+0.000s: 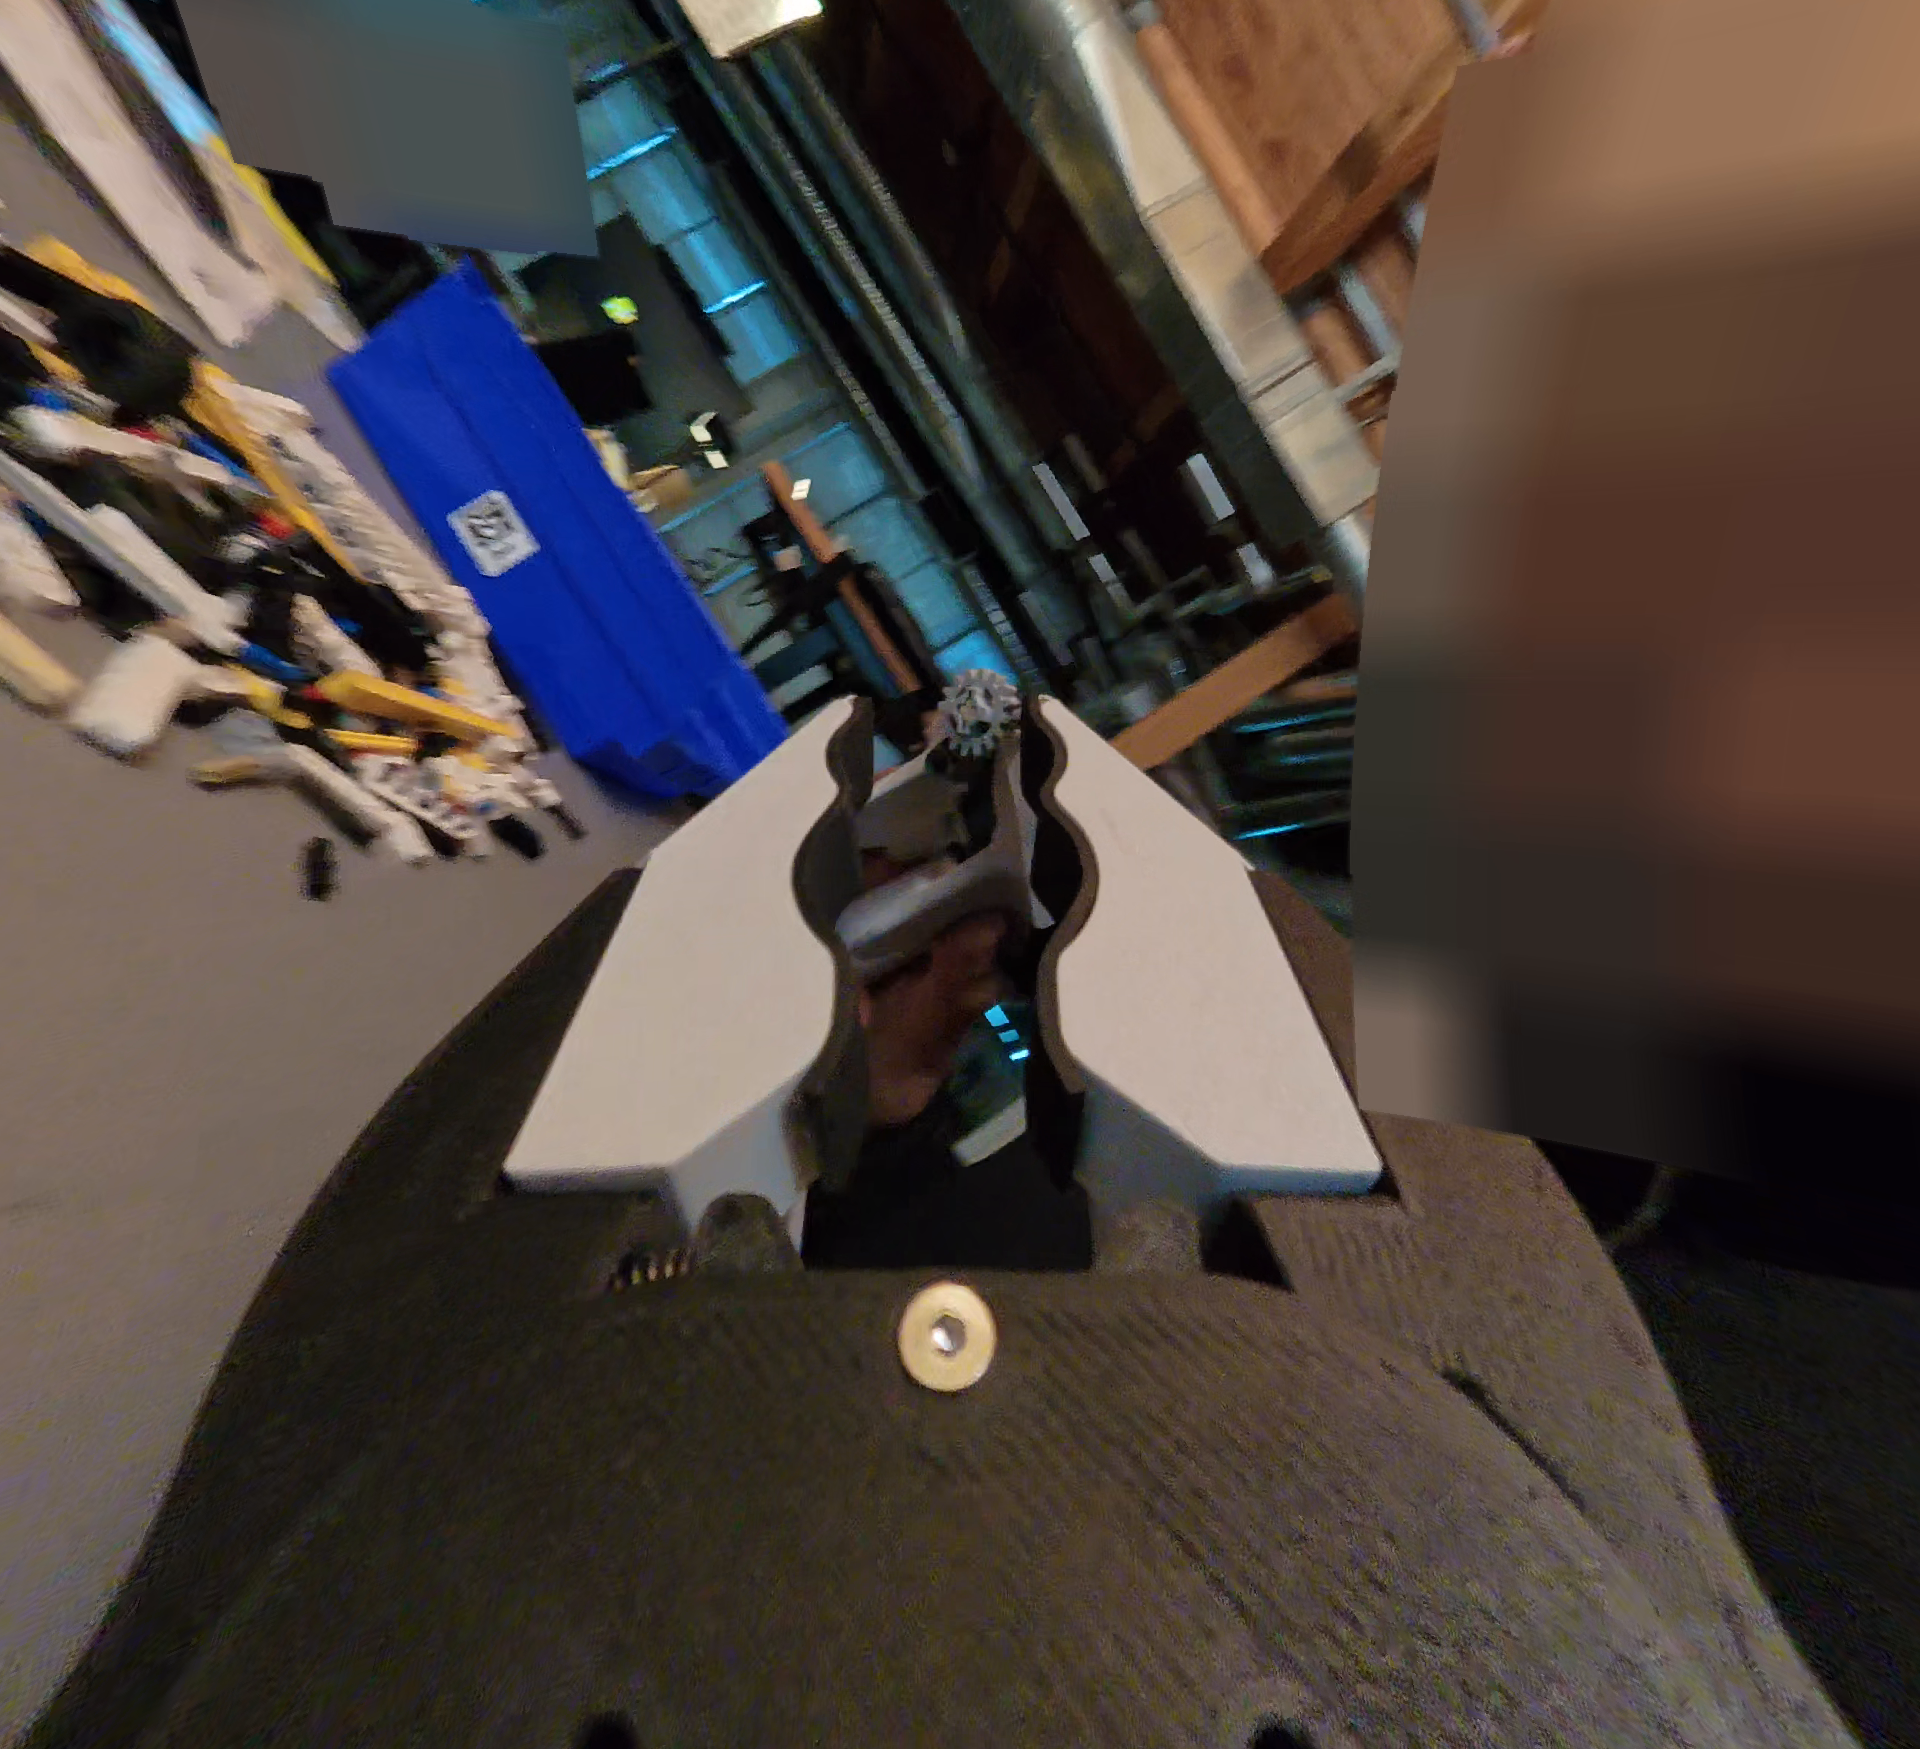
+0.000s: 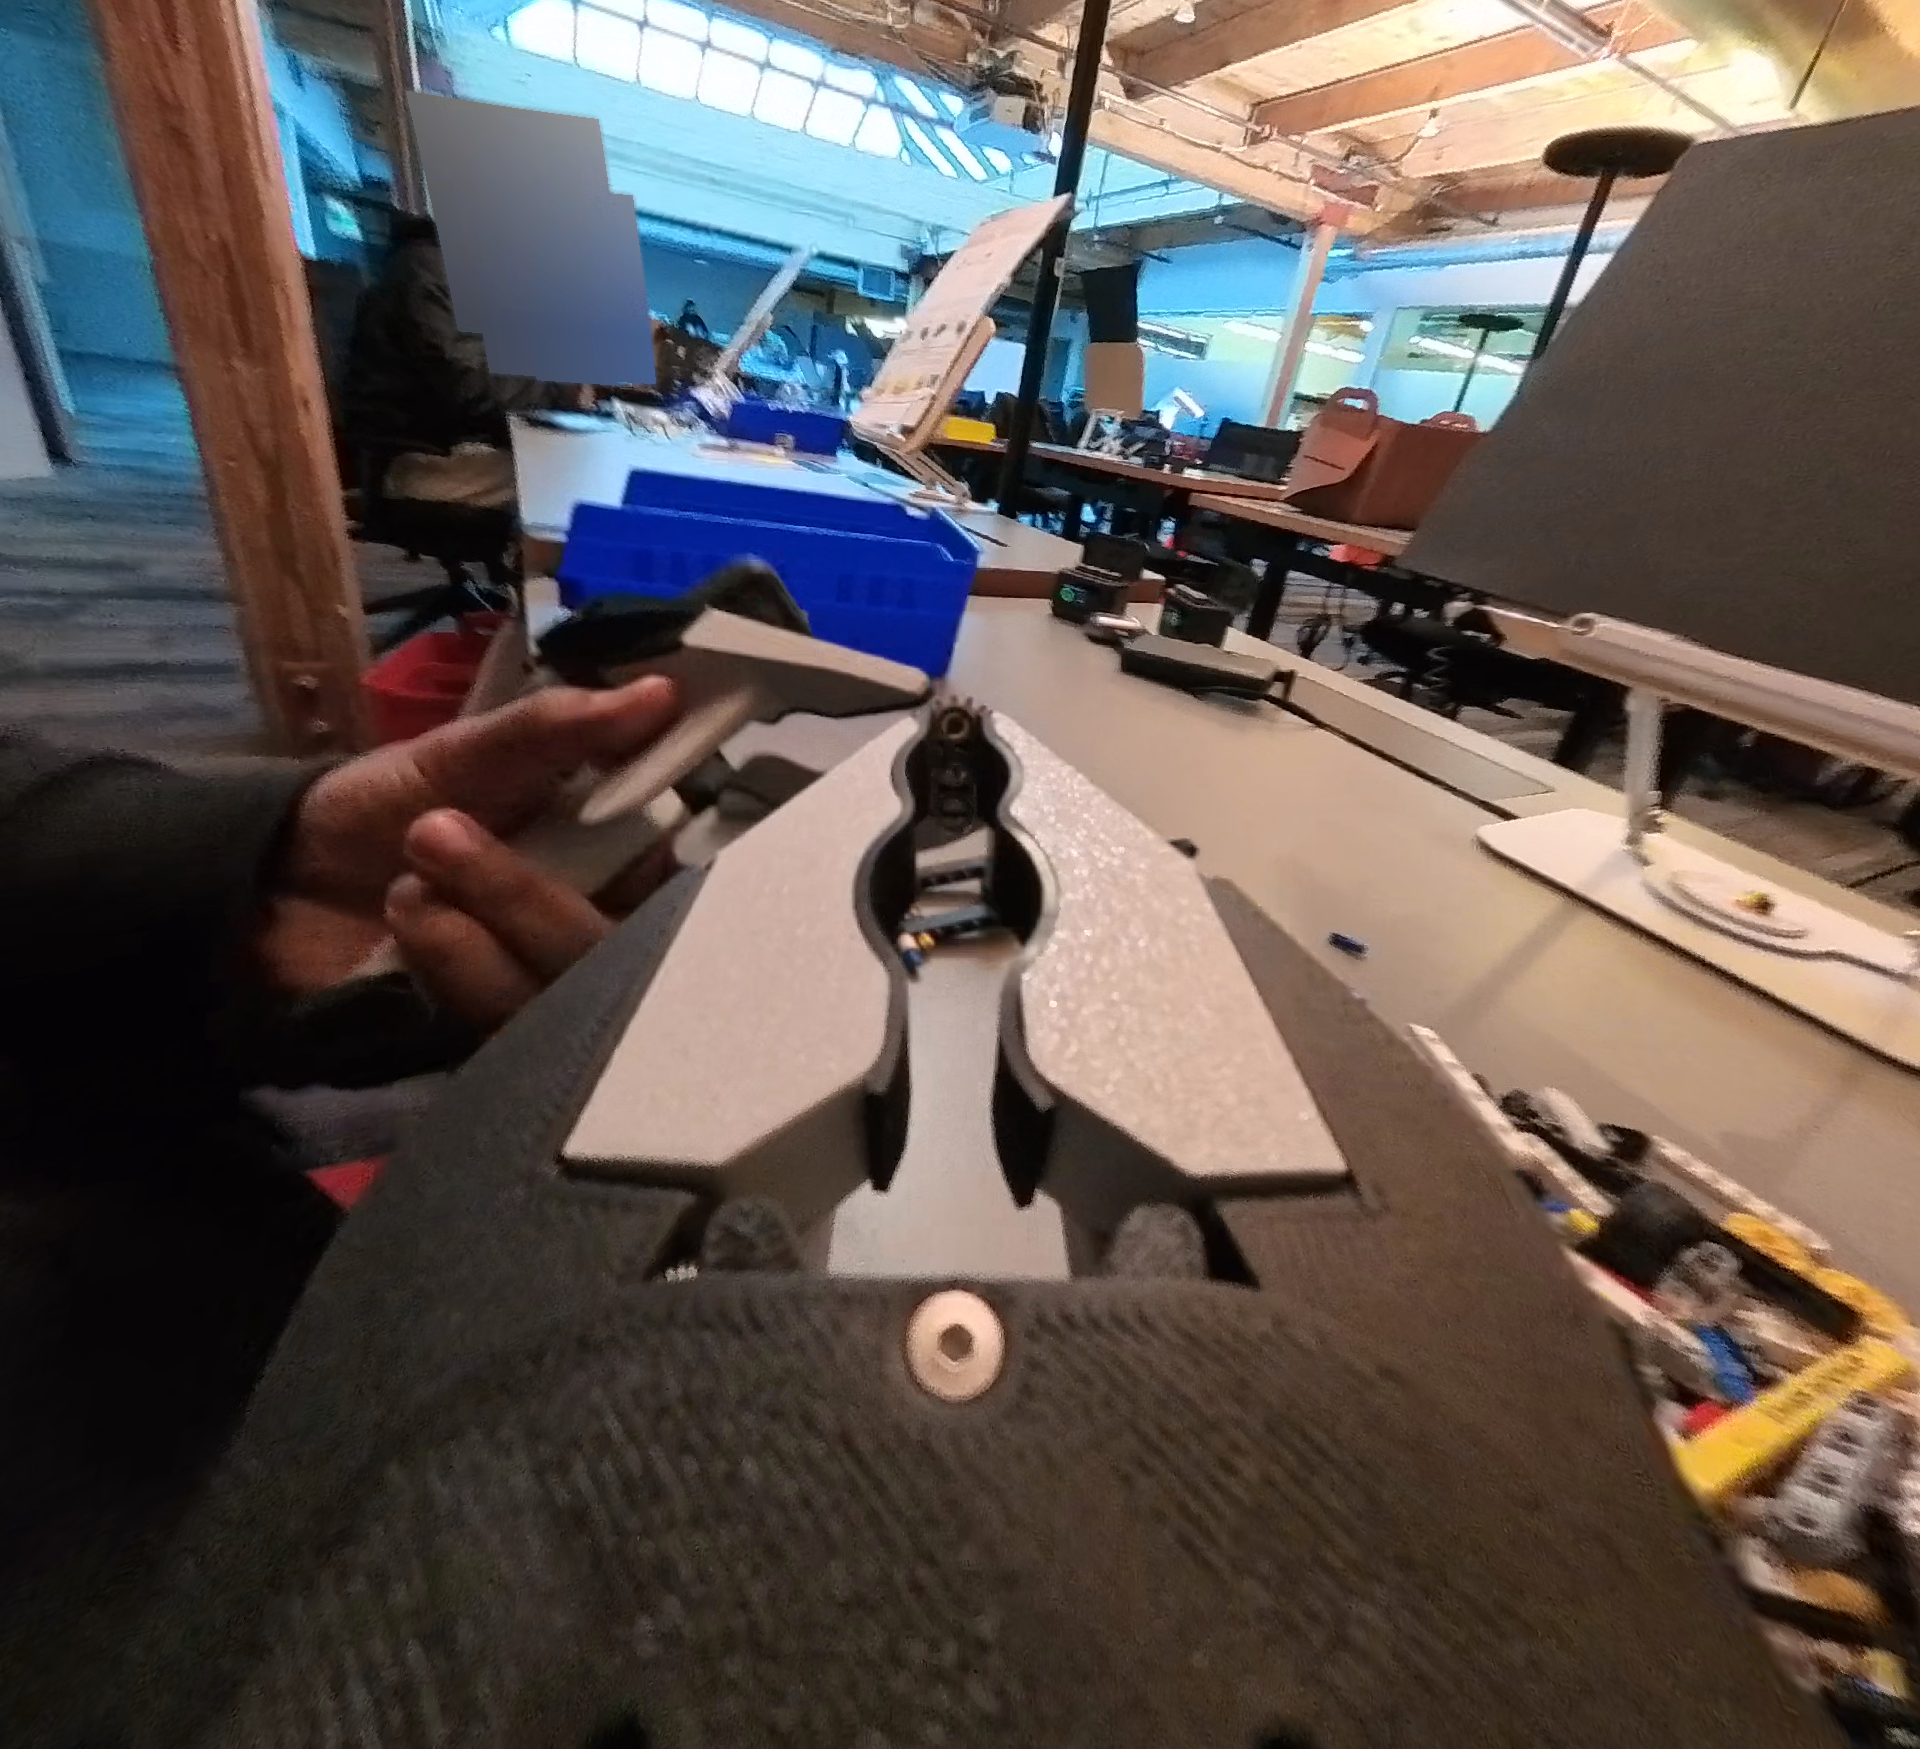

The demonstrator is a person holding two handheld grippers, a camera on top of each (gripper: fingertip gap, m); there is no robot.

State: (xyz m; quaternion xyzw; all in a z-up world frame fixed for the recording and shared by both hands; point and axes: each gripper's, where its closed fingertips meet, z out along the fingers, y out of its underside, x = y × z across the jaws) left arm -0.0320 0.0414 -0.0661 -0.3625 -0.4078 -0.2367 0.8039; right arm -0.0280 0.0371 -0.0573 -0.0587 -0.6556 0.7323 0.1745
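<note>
L gripper is hovering above the grey worktop, its fingers standing open w/ a clear gap. A small grey gear is sitting in that gap at the tips, close to the finger on the frame's right; can't tell if it's touching. In the right wrist view the L gripper is coming in from the left-centre, a hand wrapping its trigger.

R gripper is holding its fingers nearly closed, pinching a thin black holed piece at the tips; the gear is poking out just past them, at that piece's far end.

Blue bin is sitting on the worktop behind, upper-centre. Pile of building parts, yellow/white/black, is lying at lower right; in the left wrist view, at mid-left beside the bin.
</note>
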